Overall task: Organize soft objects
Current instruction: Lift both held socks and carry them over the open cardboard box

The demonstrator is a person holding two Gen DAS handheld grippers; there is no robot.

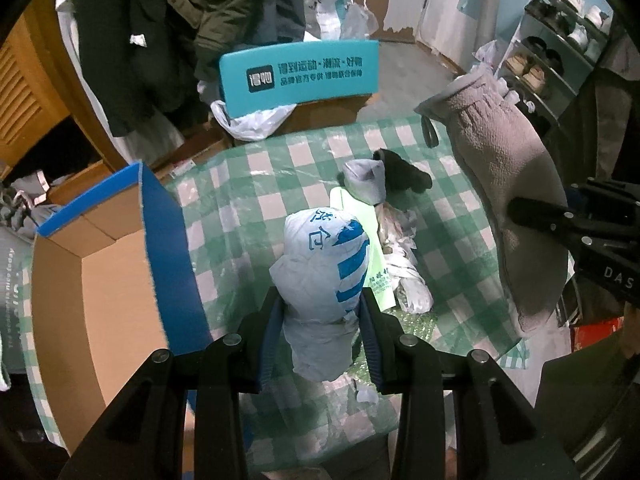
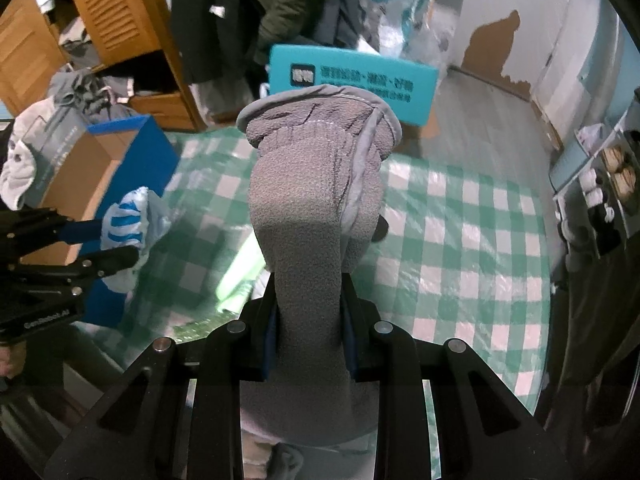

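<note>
My left gripper point(image 1: 320, 320) is shut on a bunched white-and-blue plastic bag point(image 1: 324, 264), held up over the green-checked table point(image 1: 256, 184). My right gripper point(image 2: 310, 320) is shut on a grey fleece mitten point(image 2: 312, 200), which stands up and fills the middle of the right wrist view. In the left wrist view this mitten point(image 1: 500, 168) hangs at the right with the right gripper point(image 1: 524, 210) clamped on it. The right wrist view shows the left gripper point(image 2: 116, 242) with the bag point(image 2: 128, 224) at the left, beside the box. A small grey glove point(image 1: 366, 182) and a black glove point(image 1: 404, 172) lie on the table.
An open cardboard box with blue sides point(image 1: 120, 264) stands at the table's left edge. Crumpled plastic bags point(image 1: 404, 264) and a pale green bag point(image 1: 372, 240) lie mid-table. Beyond the far edge are a teal box point(image 1: 300, 74), hanging coats point(image 1: 160, 20) and a shoe rack point(image 1: 560, 40).
</note>
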